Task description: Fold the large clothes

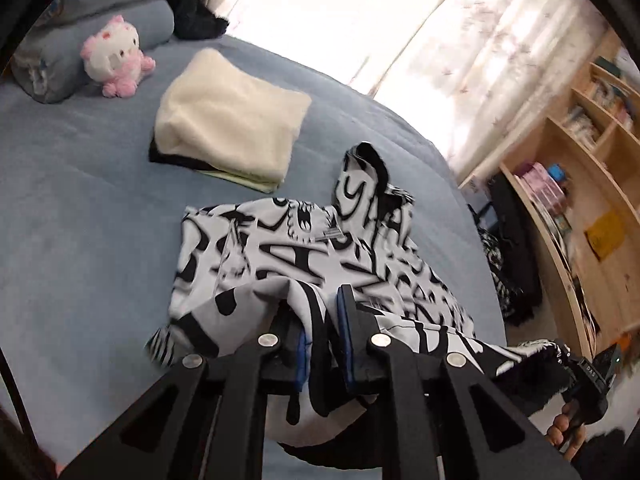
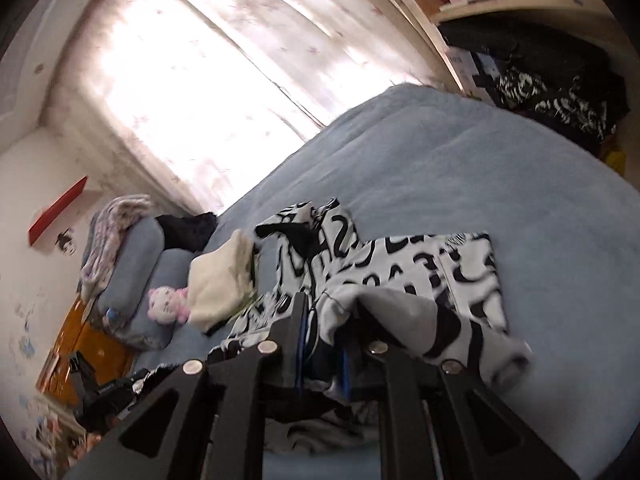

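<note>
A large white garment with a black graffiti print (image 1: 304, 248) lies partly on the blue bed (image 1: 80, 216), its near edge lifted off it. My left gripper (image 1: 320, 320) is shut on a bunched fold of that near edge. In the right wrist view the same printed garment (image 2: 420, 276) spreads away across the bed (image 2: 500, 168), and my right gripper (image 2: 320, 332) is shut on another bunch of its edge. The right gripper (image 1: 592, 376) also shows at the lower right of the left wrist view, held by a hand (image 1: 560, 432).
A folded cream fleece stack (image 1: 228, 120) lies further up the bed, beside a pink and white plush toy (image 1: 116, 56) and blue pillows (image 1: 100, 28). A wooden shelf unit (image 1: 580, 184) stands past the bed's right side, with dark clothes (image 2: 560, 96) piled by it. A curtained window (image 2: 200, 80) is behind.
</note>
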`<act>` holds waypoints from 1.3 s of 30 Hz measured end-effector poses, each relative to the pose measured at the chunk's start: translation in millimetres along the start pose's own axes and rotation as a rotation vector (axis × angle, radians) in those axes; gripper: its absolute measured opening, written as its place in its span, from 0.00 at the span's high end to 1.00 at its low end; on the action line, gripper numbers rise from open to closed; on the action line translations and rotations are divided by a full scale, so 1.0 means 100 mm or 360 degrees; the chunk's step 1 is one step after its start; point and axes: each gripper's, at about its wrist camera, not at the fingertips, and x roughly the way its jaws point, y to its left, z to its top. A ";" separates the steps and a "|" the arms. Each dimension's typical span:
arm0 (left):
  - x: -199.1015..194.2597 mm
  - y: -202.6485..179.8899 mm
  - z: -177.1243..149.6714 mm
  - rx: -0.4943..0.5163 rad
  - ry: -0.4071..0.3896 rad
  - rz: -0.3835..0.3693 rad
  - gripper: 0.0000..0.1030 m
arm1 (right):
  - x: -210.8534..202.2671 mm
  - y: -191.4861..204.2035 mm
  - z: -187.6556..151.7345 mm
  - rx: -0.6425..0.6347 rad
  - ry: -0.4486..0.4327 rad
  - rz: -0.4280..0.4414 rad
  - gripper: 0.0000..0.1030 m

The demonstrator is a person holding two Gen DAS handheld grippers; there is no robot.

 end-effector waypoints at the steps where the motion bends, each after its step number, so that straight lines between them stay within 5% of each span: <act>1: 0.18 0.01 0.11 -0.0011 0.0016 0.0010 0.87 | 0.13 -0.02 0.05 0.0015 0.0009 -0.0013 0.87; 6: 1.08 0.20 0.44 -0.0072 0.0121 0.0060 0.77 | 1.16 -0.30 0.34 0.0104 0.0155 -0.0102 0.76; 10: 1.58 0.42 0.62 -0.0125 0.0133 0.0140 0.41 | 1.76 -0.54 0.37 0.0179 0.0305 -0.0111 0.56; 11: 1.65 0.45 0.65 -0.0117 0.0114 0.0162 0.40 | 1.86 -0.58 0.34 0.0189 0.0324 -0.0101 0.54; 15: 1.87 0.52 0.69 -0.0044 0.0157 0.0184 0.40 | 2.02 -0.66 0.31 0.0099 0.0304 -0.0119 0.49; 20: 2.13 0.48 0.64 0.0250 0.0267 0.0225 0.40 | 2.17 -0.82 0.35 -0.0026 0.0348 -0.0245 0.49; 26: 2.43 0.40 0.50 0.0582 0.0439 0.0218 0.40 | 2.41 -1.00 0.31 -0.0296 0.0579 -0.0315 0.49; 35: 2.71 0.39 0.50 0.0695 0.0502 0.0219 0.39 | 2.63 -1.18 0.19 -0.0380 0.0672 -0.0278 0.49; 37: 2.77 0.40 0.52 0.0675 0.0500 0.0228 0.39 | 2.67 -1.15 0.17 -0.0405 0.0672 -0.0291 0.71; 39: 2.76 0.36 0.52 0.0681 0.0433 0.0247 0.62 | 2.69 -1.08 0.14 -0.0467 0.0650 -0.0339 0.84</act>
